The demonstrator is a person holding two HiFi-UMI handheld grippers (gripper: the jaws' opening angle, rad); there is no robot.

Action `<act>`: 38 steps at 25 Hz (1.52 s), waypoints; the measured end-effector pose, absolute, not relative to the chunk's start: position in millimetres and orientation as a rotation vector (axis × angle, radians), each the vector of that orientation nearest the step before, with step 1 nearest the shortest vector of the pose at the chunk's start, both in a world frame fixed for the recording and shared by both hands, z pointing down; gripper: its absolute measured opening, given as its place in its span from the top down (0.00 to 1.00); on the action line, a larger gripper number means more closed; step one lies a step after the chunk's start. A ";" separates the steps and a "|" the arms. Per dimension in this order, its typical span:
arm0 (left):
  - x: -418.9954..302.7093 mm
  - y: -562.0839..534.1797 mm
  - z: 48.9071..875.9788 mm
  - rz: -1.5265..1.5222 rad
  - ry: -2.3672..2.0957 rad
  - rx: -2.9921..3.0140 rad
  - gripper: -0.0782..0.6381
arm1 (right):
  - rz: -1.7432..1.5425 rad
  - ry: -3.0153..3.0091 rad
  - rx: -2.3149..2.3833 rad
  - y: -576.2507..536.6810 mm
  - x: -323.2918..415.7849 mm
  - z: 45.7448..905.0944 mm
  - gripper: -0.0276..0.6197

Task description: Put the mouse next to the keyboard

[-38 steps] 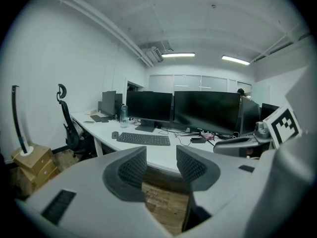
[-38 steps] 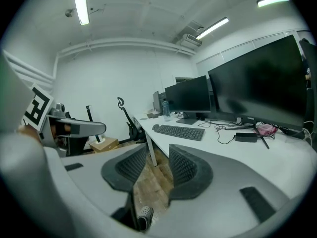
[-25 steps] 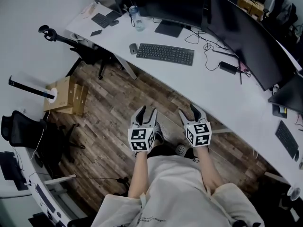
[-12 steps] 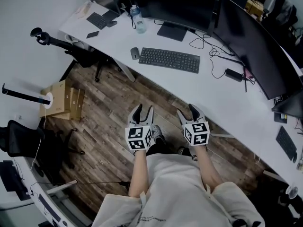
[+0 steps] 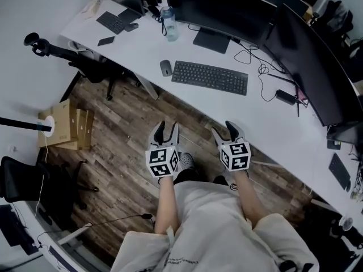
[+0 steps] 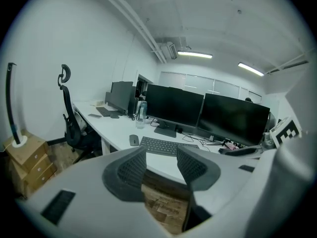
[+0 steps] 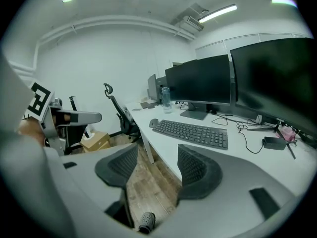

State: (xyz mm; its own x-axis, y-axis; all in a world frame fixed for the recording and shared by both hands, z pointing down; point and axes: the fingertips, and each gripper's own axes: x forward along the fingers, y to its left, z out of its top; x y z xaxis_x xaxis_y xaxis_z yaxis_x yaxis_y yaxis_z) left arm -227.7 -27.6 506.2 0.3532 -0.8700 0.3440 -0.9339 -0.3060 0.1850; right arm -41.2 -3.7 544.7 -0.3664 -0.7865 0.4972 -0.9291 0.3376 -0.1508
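1. A long white tabletop (image 5: 187,103) is seen running across the room from upper left to lower right. Below it lies a floor (image 5: 125,135) of wood-look planks.
2. The mouse (image 5: 165,68) is found on the tabletop just beside the left end of the black keyboard (image 5: 210,77). A narrow strip of bare white is left between them.
3. Dark monitors (image 5: 221,4) are ranged behind the keyboard. A clear bottle (image 5: 168,24) stands upright to the left of the nearest stand.
4. Loose cables (image 5: 252,58) and a black power brick (image 5: 286,97) are noted to the right of the keyboard.
5. A second keyboard (image 5: 110,22) is seen at the tabletop's far left end.
6. An office chair (image 5: 85,58) is parked at the tabletop's left edge. Cardboard boxes (image 5: 68,123) sit on the floor near the white wall (image 6: 99,58).
7. Strip lights (image 6: 194,55) are lit on the ceiling.
8. The left hand-held gripper (image 5: 167,130) is held over the floor, well apart from the mouse. Its jaws are apart, with only floor seen between them.
9. The right hand-held gripper (image 5: 225,132) is held alongside, near the tabletop's front edge. Its jaws are likewise apart and nothing is gripped.
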 end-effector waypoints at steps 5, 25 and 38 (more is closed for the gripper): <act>-254.6 -50.2 519.1 0.237 -1.560 2.246 0.62 | 0.604 -2.222 1.520 -16.7 -58.9 554.4 0.54; -255.0 -121.9 561.1 0.273 -1.395 2.269 0.62 | 0.653 -2.107 1.728 -44.7 -33.0 566.4 0.52; -219.1 -209.2 567.7 0.347 -1.431 2.247 0.62 | 0.657 -2.150 1.714 -145.5 6.6 564.7 0.52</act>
State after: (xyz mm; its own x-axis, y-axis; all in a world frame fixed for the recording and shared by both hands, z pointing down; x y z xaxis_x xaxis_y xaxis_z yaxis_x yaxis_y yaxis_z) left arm -219.1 -209.2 567.7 0.4295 -0.7891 0.4391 -0.9026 -0.3595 0.2368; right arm 6.6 -145.5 564.7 -0.2338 -0.8276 0.5104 -0.9715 0.1774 -0.1573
